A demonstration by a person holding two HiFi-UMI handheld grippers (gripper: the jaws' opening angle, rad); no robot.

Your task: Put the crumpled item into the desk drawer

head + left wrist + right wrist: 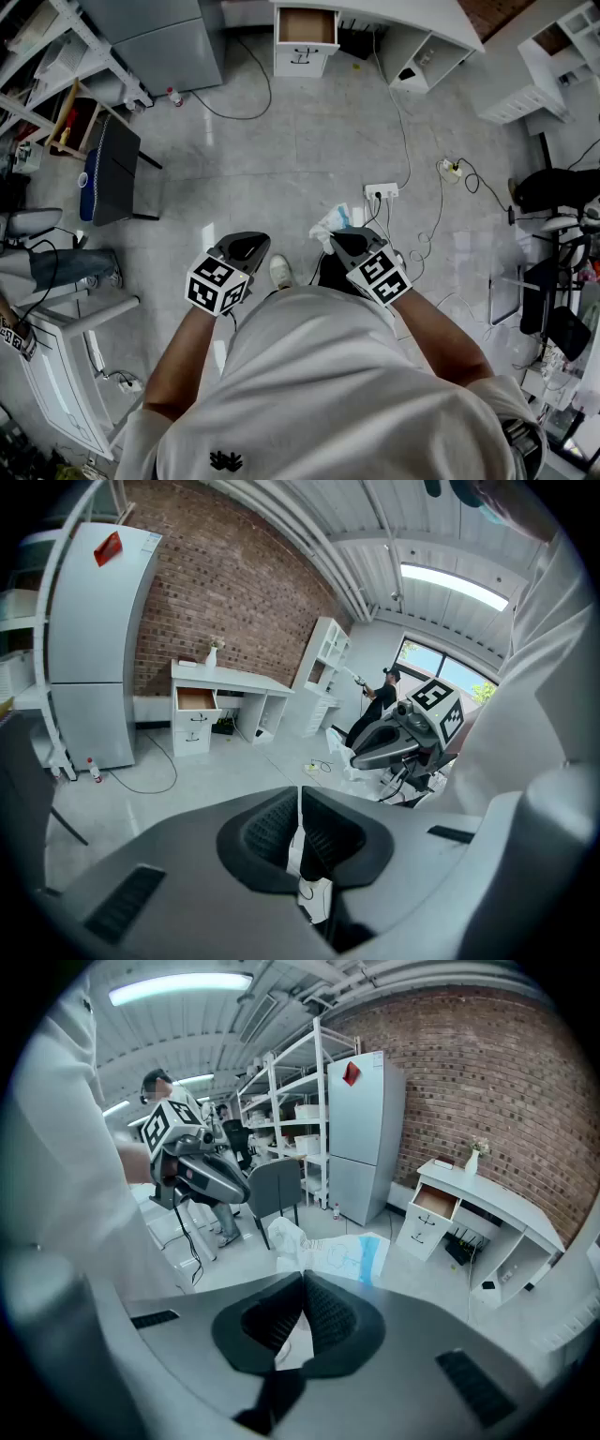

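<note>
A crumpled white and blue item [333,223] sticks out beyond the tips of my right gripper [343,240], which is shut on it at waist height. In the right gripper view the crumpled item [330,1252] spreads just past the closed jaws of the right gripper [302,1285]. My left gripper [243,247] is held level beside it, shut with nothing in it; its pads meet in the left gripper view [300,797]. The white desk [375,11] stands far ahead across the floor, and its top drawer [307,25] is pulled open. The same open drawer [434,1201] [195,699] shows in both gripper views.
A power strip [382,191] and trailing cables [424,220] lie on the floor ahead to the right. A dark chair [112,173] and a grey fridge [164,37] stand to the left. White shelving [553,66] fills the right, and a white cabinet [61,370] is close at my left.
</note>
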